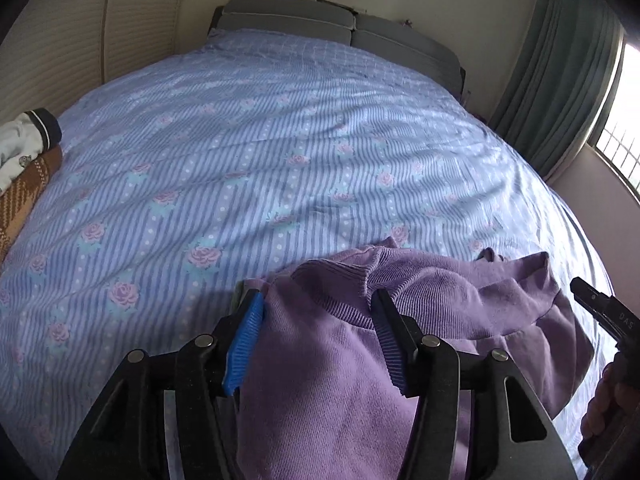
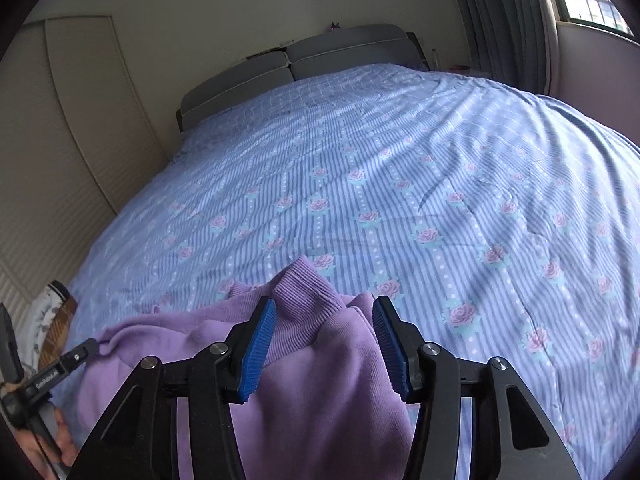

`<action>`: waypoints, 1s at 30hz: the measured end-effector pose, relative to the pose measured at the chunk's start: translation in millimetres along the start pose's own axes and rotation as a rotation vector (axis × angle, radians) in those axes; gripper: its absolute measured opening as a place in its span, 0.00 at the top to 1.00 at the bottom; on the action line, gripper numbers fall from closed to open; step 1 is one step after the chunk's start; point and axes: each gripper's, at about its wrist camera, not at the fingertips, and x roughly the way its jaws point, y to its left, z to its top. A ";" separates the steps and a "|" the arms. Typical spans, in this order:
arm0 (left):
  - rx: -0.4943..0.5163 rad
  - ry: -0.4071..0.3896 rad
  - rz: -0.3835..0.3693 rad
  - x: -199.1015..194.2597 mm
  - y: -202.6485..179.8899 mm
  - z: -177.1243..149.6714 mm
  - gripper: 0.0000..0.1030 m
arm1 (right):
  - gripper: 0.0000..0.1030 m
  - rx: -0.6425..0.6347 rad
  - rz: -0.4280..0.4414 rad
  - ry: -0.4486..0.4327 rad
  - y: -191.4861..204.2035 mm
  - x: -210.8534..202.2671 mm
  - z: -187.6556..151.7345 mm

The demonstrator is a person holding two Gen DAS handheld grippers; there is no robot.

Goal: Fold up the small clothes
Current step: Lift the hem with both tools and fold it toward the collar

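A small purple knit garment (image 1: 400, 320) lies bunched at the near edge of the bed, its ribbed hem up. It also shows in the right wrist view (image 2: 312, 344). My left gripper (image 1: 316, 312) has its blue-padded jaws spread wide with the purple cloth bulging between them. My right gripper (image 2: 324, 320) stands the same way, wide apart around a ribbed fold of the garment. The right gripper's black body shows at the right edge of the left wrist view (image 1: 608, 312). The left one shows at the lower left of the right wrist view (image 2: 52, 372).
The bed (image 1: 280, 140) has a blue striped cover with pink roses and a grey headboard (image 1: 320, 24). A brown patterned cloth with a white garment (image 1: 24, 160) on it lies at the bed's left edge. Curtains and a window (image 1: 624, 120) are at the right.
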 end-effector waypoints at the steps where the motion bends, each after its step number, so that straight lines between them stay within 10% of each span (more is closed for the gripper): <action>1: 0.009 0.005 -0.002 0.8 -0.6 0.5 0.47 | 0.50 -0.009 -0.005 0.014 0.9 4.1 -0.6; 17: -0.022 0.073 -0.071 21.8 5.7 -5.9 0.39 | 0.57 -0.124 -0.069 0.085 11.7 32.6 -11.8; 21: -0.036 0.059 -0.006 27.6 11.0 -4.9 0.77 | 0.80 -0.093 -0.090 0.066 5.5 29.2 -12.5; 30: -0.067 0.058 0.000 29.5 17.9 -1.0 0.84 | 0.84 -0.051 -0.134 -0.001 9.2 17.3 -10.8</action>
